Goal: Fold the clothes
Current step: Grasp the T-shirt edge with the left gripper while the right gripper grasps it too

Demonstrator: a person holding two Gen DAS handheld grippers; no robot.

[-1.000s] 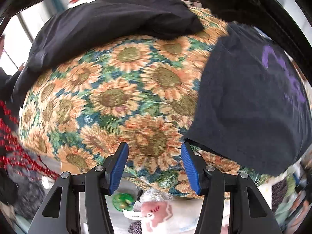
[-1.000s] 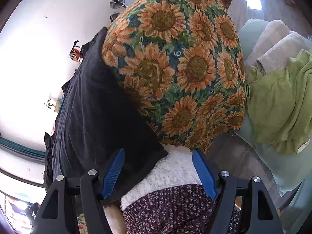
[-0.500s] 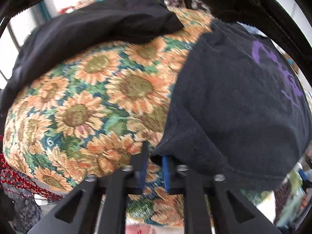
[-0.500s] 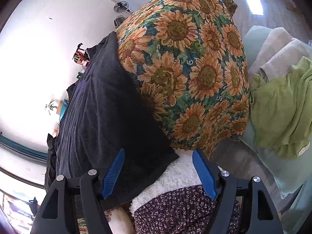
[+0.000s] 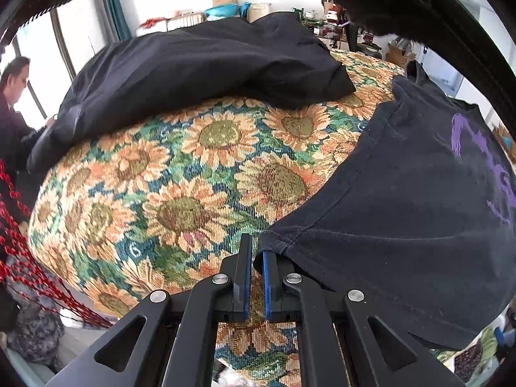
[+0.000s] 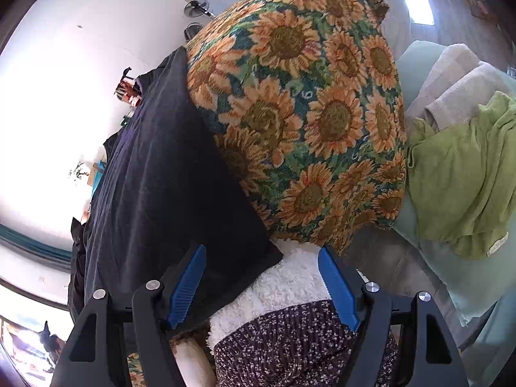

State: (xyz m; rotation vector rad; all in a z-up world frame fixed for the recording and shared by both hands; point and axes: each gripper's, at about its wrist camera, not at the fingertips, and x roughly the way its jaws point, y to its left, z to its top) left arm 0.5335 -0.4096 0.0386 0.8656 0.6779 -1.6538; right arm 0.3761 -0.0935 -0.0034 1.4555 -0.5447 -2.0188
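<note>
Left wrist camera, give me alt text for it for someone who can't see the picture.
The left gripper is shut on the corner of a black T-shirt with a purple print, lying on a sunflower-patterned cloth. Another black garment lies across the far side of the cloth.

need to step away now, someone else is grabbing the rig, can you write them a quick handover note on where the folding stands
Left hand-held gripper: shut on the near corner of the black t-shirt with purple print, which lies on the sunflower cloth.
Right hand-held gripper: open, holding nothing, hovering over the near edge of the dark garment at the cloth's edge.
Another black garment lies bunched at the far side of the cloth. A green garment and grey ones lie beside the table.
Done: corner gripped.
Left: grip a second corner with the right, probably, then fold the shirt; the rest looks unfolded.
</note>
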